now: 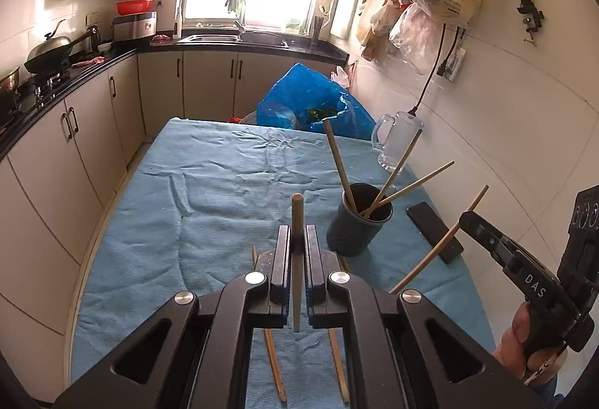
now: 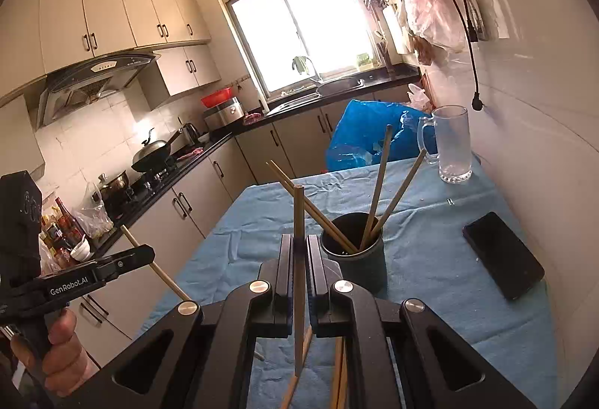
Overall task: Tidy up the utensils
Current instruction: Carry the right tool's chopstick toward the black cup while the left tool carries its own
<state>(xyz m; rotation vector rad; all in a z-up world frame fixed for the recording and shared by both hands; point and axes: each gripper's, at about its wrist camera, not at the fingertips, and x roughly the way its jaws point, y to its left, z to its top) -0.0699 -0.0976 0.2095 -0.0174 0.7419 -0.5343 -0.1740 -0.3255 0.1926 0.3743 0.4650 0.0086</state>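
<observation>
Chopsticks (image 1: 376, 197) lean in the dark holder (image 1: 357, 221) on the blue cloth (image 1: 209, 184); more, perhaps three, lie loose below. Each gripper, left (image 1: 297, 240) and right (image 2: 298, 251), pinches one chopstick upright, seemingly ready for dropping in.

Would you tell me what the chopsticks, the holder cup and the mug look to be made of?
Chopsticks: likely bamboo or wood, matte tan.
Holder cup: dark, matte; plastic or ceramic, unclear.
Mug: clear glass, see-through, with a handle.
</observation>
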